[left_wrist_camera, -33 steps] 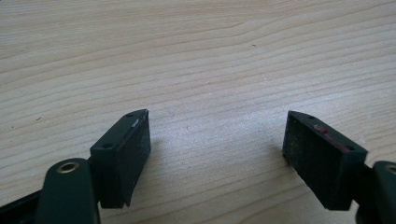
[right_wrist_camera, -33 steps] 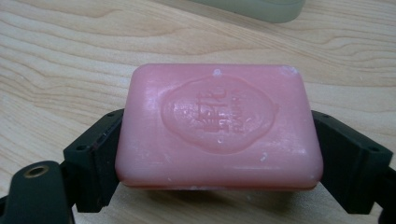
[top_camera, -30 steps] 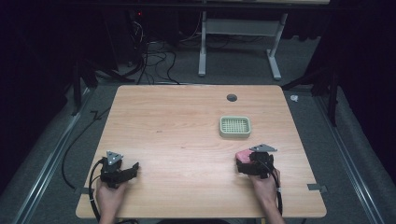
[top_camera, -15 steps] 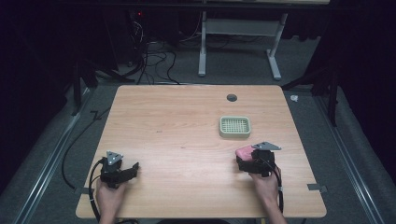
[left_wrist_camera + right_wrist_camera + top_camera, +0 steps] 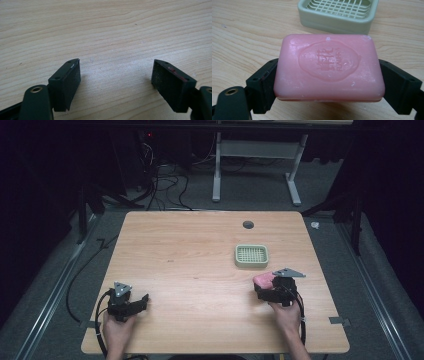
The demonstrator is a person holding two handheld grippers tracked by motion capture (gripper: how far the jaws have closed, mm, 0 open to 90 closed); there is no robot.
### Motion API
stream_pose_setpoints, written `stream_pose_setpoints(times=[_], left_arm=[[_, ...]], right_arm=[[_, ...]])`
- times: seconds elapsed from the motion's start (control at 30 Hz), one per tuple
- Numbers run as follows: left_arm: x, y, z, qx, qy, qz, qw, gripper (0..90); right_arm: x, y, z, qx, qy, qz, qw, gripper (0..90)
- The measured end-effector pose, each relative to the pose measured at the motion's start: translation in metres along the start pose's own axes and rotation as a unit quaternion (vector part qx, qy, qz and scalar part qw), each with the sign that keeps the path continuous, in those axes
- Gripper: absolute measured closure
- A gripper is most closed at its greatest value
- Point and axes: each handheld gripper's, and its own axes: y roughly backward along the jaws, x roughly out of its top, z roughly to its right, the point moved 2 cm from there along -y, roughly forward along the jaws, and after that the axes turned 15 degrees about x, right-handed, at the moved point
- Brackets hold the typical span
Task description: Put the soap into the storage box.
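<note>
The right gripper [image 5: 329,82] had its jaws clamped across the long axis of the pink rectangular soap bar [image 5: 329,67], with the pale green slatted plastic soap dish [image 5: 337,16] lying just ahead, while the left gripper [image 5: 116,82] sat wide-jawed and well apart.

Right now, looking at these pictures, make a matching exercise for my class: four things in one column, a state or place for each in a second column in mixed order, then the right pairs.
Things
1. pink soap bar
2. green soap dish
3. left gripper
4. right gripper

States or places
A. jaws apart, nothing between them, over bare wood
B. on the table, beyond the soap, with nothing in it
C. shut on the bar from both sides
D. held between two black jaws, stamped face up

Pairs: 1-D, 2-B, 3-A, 4-C
</note>
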Motion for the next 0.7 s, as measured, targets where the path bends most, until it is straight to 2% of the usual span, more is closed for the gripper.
stream_pose_setpoints(times=[0.7], left_arm=[[0.000,0.000,0.000,0.000,0.000,0.000,1.0000,23.9]], right_arm=[[0.037,0.004,-0.003,0.011,0.015,0.016,0.9997,13.7]])
